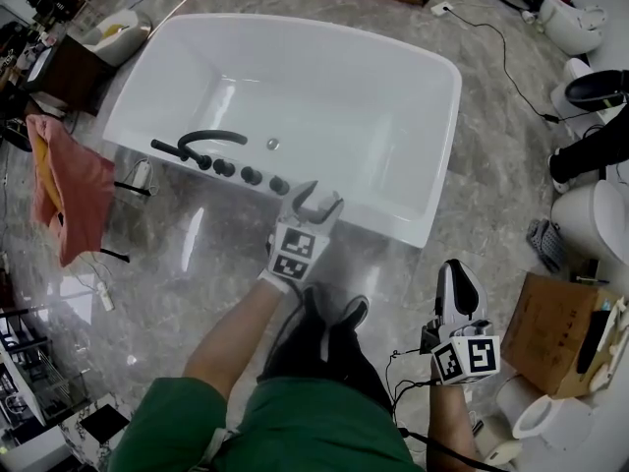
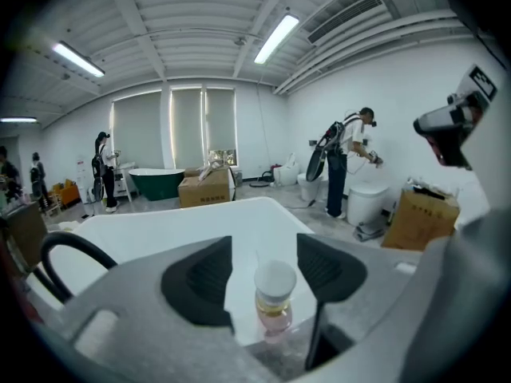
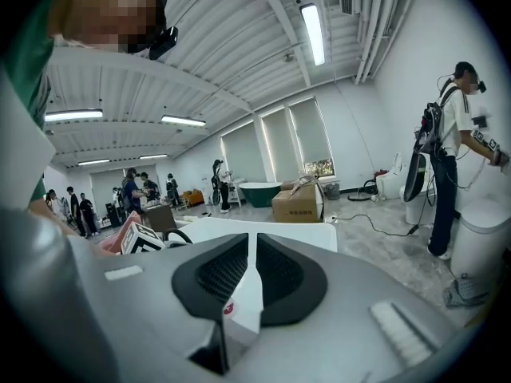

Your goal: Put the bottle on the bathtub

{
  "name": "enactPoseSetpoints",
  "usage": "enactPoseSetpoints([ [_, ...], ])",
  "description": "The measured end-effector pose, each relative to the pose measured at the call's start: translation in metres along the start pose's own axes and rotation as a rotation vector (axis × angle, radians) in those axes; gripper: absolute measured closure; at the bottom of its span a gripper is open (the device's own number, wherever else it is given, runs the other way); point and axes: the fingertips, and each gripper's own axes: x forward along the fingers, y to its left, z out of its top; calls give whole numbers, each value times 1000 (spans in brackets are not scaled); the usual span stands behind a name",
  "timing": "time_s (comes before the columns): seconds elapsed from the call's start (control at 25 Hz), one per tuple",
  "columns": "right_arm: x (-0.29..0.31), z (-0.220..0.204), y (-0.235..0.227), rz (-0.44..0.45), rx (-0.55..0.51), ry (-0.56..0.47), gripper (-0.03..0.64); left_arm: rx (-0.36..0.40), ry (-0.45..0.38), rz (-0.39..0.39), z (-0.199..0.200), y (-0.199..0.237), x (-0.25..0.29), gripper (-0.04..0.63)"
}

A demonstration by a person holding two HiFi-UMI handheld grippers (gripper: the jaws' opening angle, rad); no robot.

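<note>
The bottle, small and clear with a white cap and yellowish liquid over a pink base, stands upright on the near rim of the white bathtub. It sits in the gap of the left gripper, whose jaws are spread wide on either side of it, and neither looks to be pressing on it. I can see no label on it. Just to the left along the same rim runs a row of black knobs, and past them is the curved black faucet, close beside the gripper but not touching it. The right gripper hangs low by the person's right side, well away from the tub, its jaws drawn together with nothing between them. A small red mark on one jaw is too small to read. A pink towel hangs on a rack off the tub's left end. To the right, toilets and a cardboard box stand on the marble floor. Across the room are a dark green tub and another printed box, its lettering too small to read.
</note>
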Motion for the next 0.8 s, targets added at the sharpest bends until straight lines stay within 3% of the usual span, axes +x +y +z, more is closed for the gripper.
enactPoseSetpoints([
  [0.32, 3, 20, 27, 13, -95, -25, 586, 14, -112, 33, 55, 14, -61, 353],
  [0.56, -2, 53, 51, 27, -80, -100, 586, 15, -235, 87, 114, 19, -137, 474],
  [0.8, -16, 87, 75, 47, -118, -163, 586, -47, -346, 99, 160, 9, -194, 506],
])
